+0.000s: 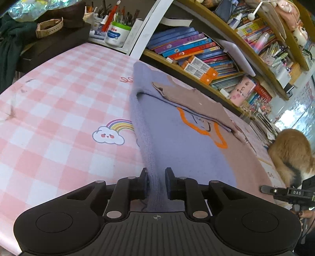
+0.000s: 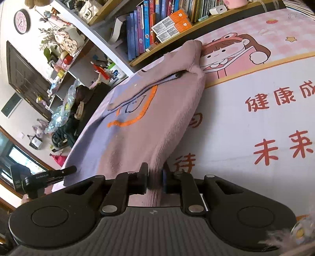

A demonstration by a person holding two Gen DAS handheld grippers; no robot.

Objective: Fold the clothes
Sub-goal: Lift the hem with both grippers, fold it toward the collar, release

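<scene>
Lilac-and-mauve knitted sweater with an orange outline motif (image 1: 177, 141), spread on the pink checked counter (image 1: 59, 110), sleeves already laid across the chest. Clamped at its near corners: left hand-held gripper (image 1: 156, 182) on the lilac ribbed edge, right hand-held gripper (image 2: 154, 180) on the mauve one. Held taut at both corners, probably to carry the edge evenly toward the collar.

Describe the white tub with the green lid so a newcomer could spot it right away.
Start at the pink checked tablecloth and follow it to its far edge. The white tub stands there beside the cup of pens, the only container with a green lid and blue label.
</scene>
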